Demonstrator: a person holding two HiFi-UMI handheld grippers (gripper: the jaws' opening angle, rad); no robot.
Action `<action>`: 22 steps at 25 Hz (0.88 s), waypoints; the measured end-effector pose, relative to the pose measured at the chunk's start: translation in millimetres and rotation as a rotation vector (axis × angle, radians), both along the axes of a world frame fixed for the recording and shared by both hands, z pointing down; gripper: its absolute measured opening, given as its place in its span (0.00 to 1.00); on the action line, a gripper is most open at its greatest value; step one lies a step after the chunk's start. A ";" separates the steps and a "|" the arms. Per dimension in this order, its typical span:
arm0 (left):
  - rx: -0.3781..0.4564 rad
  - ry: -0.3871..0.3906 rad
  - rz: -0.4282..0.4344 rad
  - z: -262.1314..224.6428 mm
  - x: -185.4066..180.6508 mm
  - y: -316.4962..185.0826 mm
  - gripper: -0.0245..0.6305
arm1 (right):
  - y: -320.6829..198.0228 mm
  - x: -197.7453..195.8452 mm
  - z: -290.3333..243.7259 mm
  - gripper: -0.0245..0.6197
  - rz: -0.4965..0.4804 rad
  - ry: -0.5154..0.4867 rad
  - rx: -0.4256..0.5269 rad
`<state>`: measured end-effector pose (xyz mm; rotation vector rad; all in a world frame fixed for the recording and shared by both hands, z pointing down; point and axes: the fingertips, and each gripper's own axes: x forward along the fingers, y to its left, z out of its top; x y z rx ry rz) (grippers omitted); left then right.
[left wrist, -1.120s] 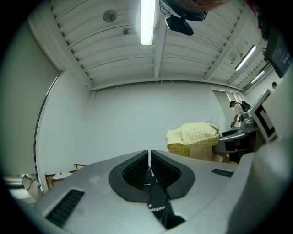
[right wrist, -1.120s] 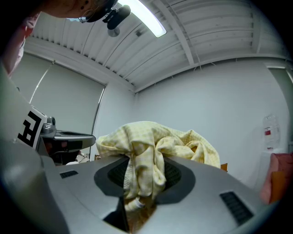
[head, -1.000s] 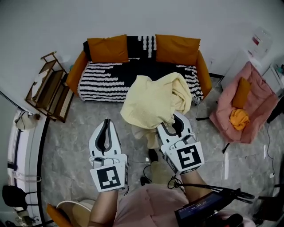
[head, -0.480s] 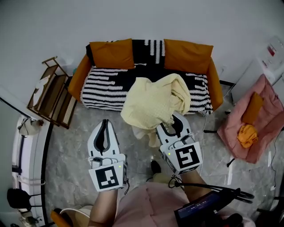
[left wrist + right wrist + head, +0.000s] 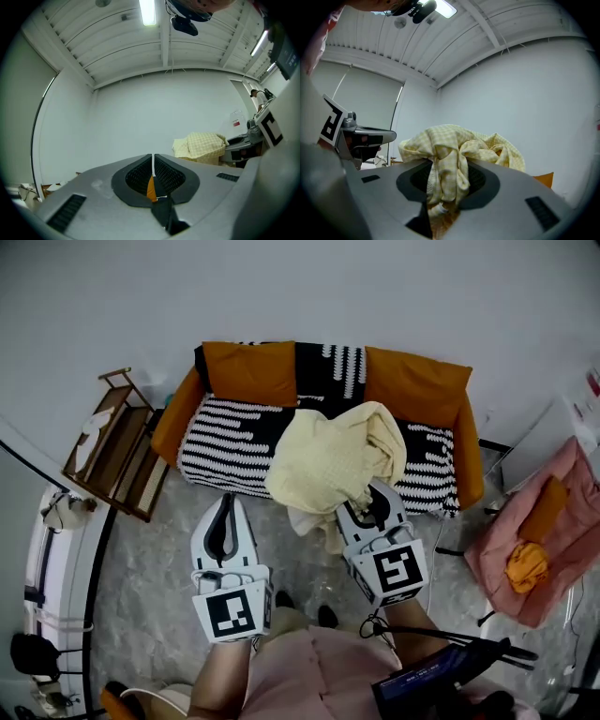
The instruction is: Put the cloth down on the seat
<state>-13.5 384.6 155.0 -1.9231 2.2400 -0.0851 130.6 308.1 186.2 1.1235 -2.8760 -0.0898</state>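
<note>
A pale yellow checked cloth [image 5: 330, 461] hangs bunched in the air in front of the sofa, and my right gripper [image 5: 367, 495] is shut on it; the cloth [image 5: 445, 159] fills the space between the jaws in the right gripper view. The sofa seat [image 5: 232, 432] is striped black and white, with orange cushions along the back. My left gripper [image 5: 225, 510] is shut with nothing in it, held to the left of the cloth over the floor. In the left gripper view its jaws touch [image 5: 153, 168], and the cloth [image 5: 200, 146] shows off to the right.
A wooden side rack [image 5: 112, 442] stands left of the sofa. A pink chair [image 5: 534, 531] holding an orange cloth [image 5: 527, 566] is at the right. Grey stone floor [image 5: 150, 568] lies between me and the sofa.
The sofa has come closer and lower in the head view, and the pink chair has slid right. Both grippers keep their hold and spacing.
</note>
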 end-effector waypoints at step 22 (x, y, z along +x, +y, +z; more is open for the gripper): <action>-0.015 0.011 0.121 19.6 -139.2 -254.8 0.07 | -223.0 -124.0 23.6 0.24 0.122 0.009 -0.026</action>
